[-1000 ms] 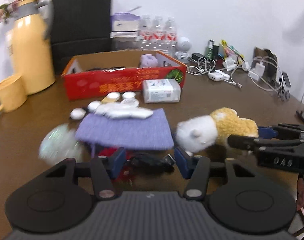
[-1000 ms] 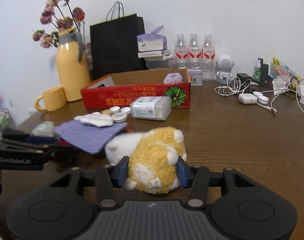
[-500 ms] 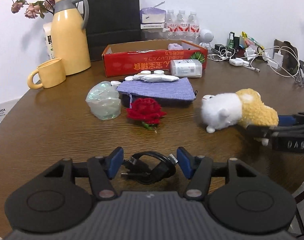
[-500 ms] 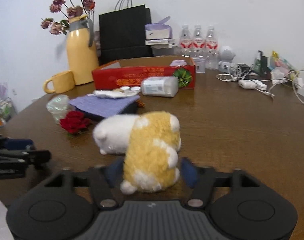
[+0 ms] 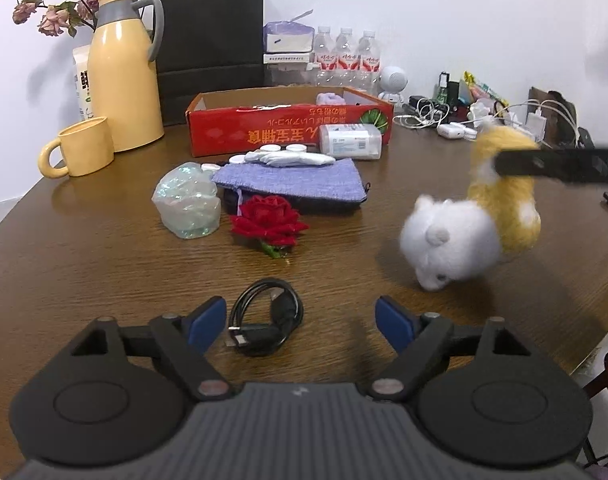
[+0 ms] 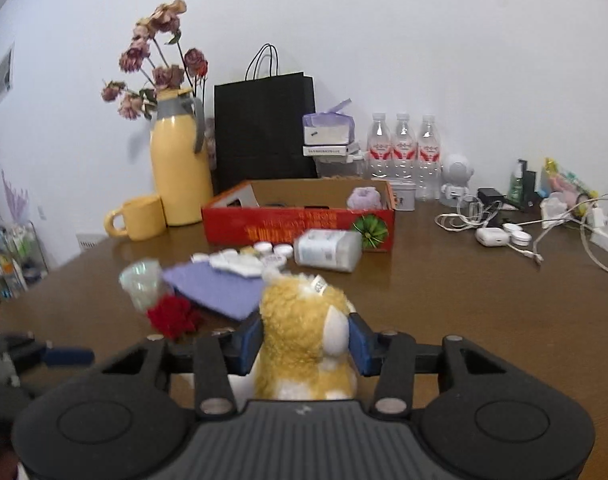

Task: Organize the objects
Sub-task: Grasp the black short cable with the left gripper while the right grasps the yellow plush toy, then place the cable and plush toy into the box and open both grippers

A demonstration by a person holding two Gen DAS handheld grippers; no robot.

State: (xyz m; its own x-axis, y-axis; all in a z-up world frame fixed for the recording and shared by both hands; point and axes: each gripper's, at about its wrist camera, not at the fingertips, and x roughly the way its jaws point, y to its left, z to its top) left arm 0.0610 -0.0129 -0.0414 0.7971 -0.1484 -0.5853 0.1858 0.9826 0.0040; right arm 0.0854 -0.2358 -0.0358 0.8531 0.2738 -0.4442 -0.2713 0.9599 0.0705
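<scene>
Left gripper (image 5: 299, 322) spread wide, holding nothing; coiled black USB cable (image 5: 265, 322) lying between its jaws, toward the left finger; red cardboard box (image 5: 289, 128) far ahead, printed characters upside down, not legible. Right gripper (image 6: 304, 344) clamped on yellow-and-white plush hamster (image 6: 304, 340); head-down, possibly lifted, only in left view (image 5: 470, 220); small tag, blurred.

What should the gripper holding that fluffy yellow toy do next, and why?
Probably carry it forward toward the red box. The right gripper is shut on the plush toy, its head hanging nose-down near the table, and the box stands open-topped straight ahead.
</scene>
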